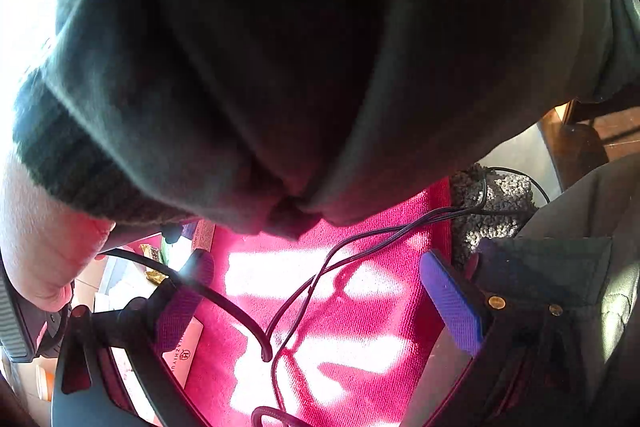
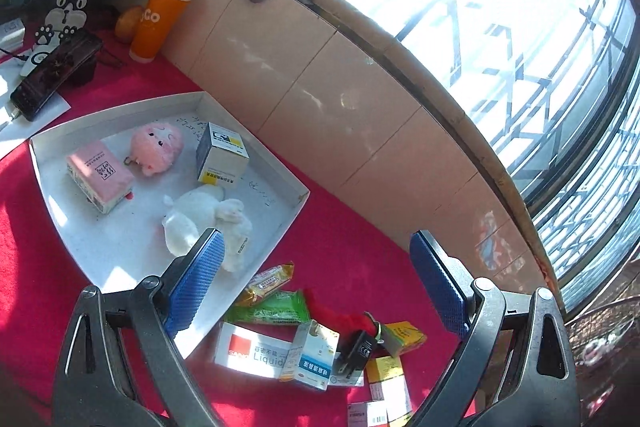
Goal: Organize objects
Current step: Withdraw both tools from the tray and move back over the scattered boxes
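Observation:
In the right wrist view a shallow white tray lies on the red cloth. It holds a pink box, a pink plush, a blue-and-white box and a white plush. In front of the tray lies a pile: snack packets, a white Liquid box, a small medicine box, a black charger. My right gripper hangs open above this pile, empty. My left gripper is open over the red cloth and dark cables; a person's dark sleeve fills that view.
An orange cup, an orange fruit, a phone and a cat-print item stand at the back left. A tan wall under a window bounds the cloth's far side. A grey rug lies beyond the cloth.

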Demonstrator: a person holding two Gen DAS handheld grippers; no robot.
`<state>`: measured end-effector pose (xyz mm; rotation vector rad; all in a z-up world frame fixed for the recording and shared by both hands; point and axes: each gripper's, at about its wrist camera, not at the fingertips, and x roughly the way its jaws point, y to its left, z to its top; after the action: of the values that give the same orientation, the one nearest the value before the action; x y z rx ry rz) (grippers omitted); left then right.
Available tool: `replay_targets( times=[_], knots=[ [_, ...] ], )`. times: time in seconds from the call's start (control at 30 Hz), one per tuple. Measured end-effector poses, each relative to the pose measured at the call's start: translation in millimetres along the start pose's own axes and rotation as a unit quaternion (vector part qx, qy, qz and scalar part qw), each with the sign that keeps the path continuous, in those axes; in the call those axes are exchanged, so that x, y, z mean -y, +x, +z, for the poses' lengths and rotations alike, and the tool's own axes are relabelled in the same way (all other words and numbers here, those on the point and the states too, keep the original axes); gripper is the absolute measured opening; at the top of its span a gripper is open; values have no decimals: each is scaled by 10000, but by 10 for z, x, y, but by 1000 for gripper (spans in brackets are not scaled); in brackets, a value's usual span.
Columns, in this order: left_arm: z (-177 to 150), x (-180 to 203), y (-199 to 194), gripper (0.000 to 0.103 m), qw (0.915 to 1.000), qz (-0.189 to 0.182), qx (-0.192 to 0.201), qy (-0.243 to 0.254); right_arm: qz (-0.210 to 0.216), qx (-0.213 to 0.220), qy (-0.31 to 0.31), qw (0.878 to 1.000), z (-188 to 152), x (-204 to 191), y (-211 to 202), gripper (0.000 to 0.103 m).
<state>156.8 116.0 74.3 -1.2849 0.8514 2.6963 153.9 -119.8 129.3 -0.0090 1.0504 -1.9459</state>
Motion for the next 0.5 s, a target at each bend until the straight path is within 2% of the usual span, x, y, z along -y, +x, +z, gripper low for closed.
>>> replay_targets(
  times=[0.1,0.17,0.33,0.5],
  knots=[
    [28,44,-8,103,10000,-35,10,51,-668,353,-272,9968,82,5,-18,94],
    [45,52,-1,103,10000,-53,-11,45,-856,422,-143,9953,182,96,5,94],
    [85,61,-5,103,10000,-5,5,25,-696,624,614,9937,407,274,-61,94],
    [133,107,-14,103,10000,-28,25,62,-522,827,615,9933,447,156,-152,94]
  ],
)
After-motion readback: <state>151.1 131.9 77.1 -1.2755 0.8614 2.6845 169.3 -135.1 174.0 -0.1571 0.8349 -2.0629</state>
